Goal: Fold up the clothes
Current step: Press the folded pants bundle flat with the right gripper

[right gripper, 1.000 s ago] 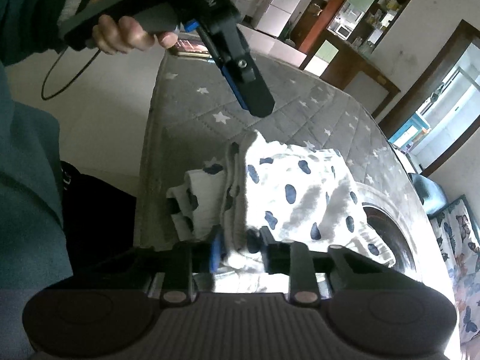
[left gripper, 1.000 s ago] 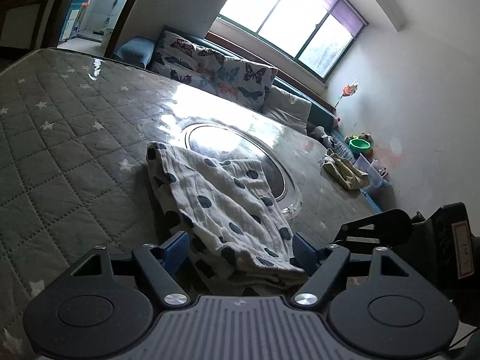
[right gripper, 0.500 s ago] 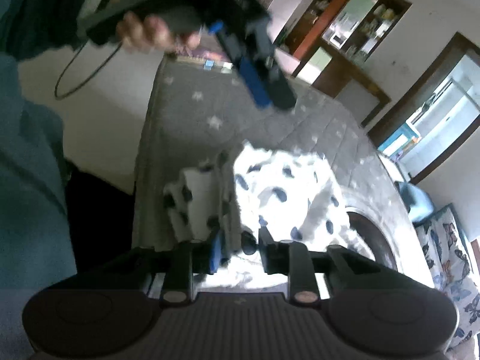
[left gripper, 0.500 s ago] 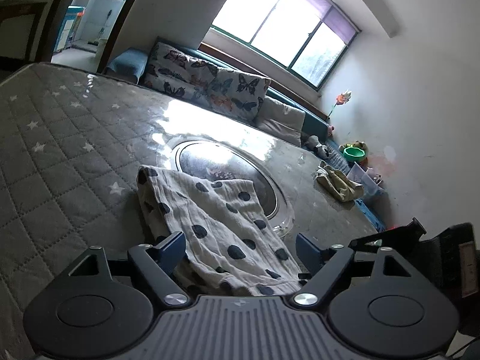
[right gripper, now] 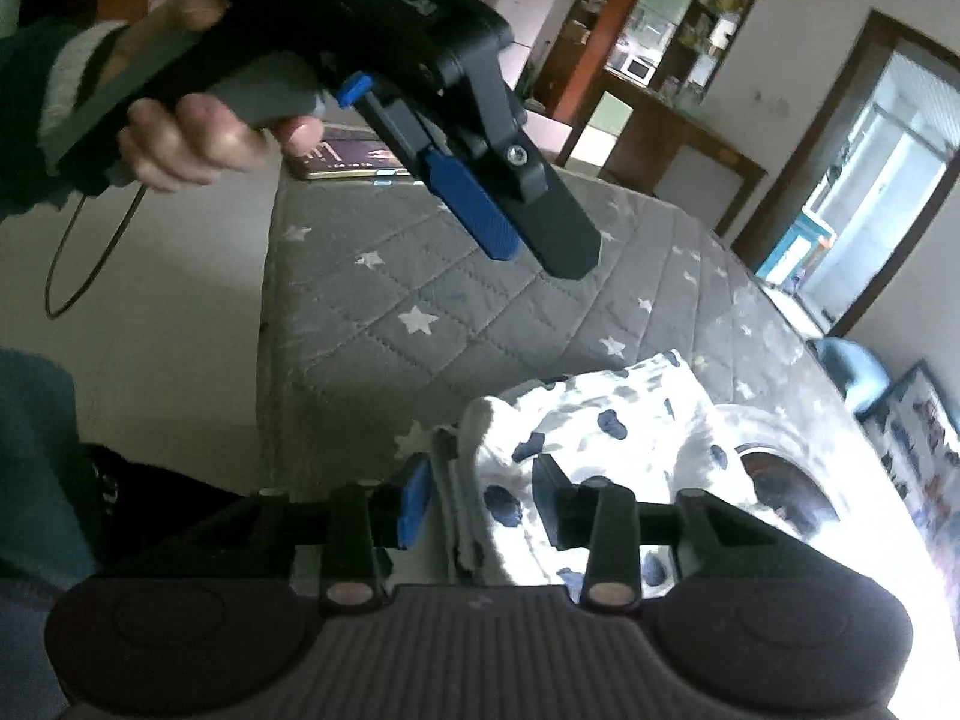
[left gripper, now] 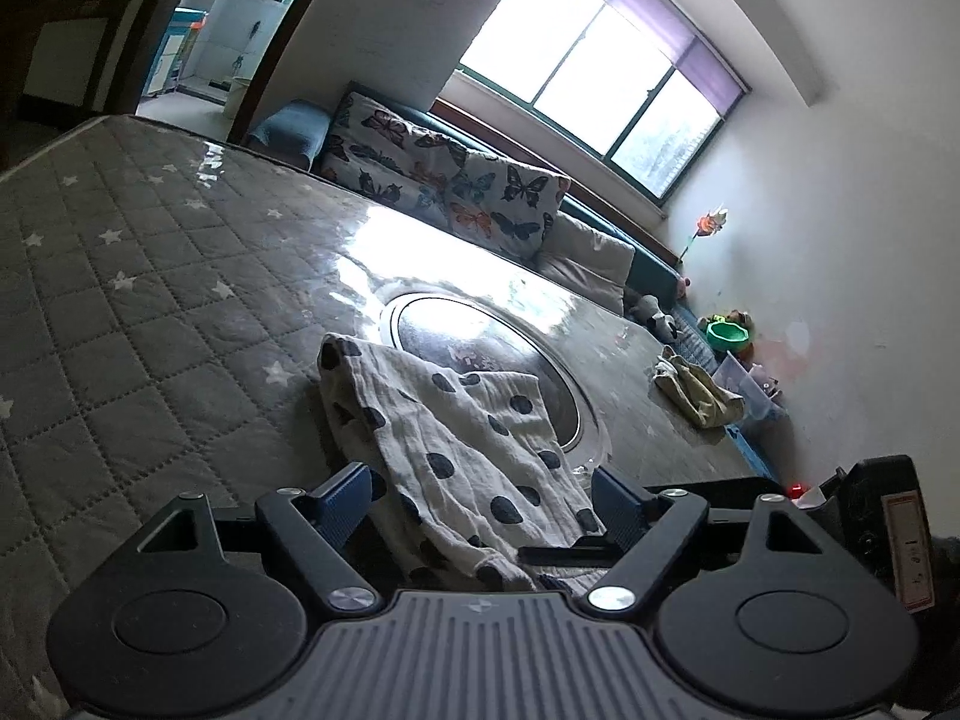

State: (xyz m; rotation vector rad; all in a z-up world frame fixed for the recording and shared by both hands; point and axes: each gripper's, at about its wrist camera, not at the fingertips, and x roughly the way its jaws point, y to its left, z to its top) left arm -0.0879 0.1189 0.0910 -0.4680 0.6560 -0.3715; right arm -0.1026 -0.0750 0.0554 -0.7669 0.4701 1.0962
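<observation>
Left gripper (left gripper: 480, 498) spread wide over spotted cloth (left gripper: 468, 438) | right gripper (right gripper: 480, 498) parted, apparently straddling cloth fold

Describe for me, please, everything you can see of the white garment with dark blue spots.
The white crinkled-cotton garment with dark blue spots is folded into a layered bundle, its stacked edges showing nearest the camera. It lies on the grey star-quilted table cover, its far end overlapping the round glass turntable. The right gripper straddles its near edge, fingers parted, the grip uncertain. The left gripper is open, with the cloth between its blue pads.
</observation>
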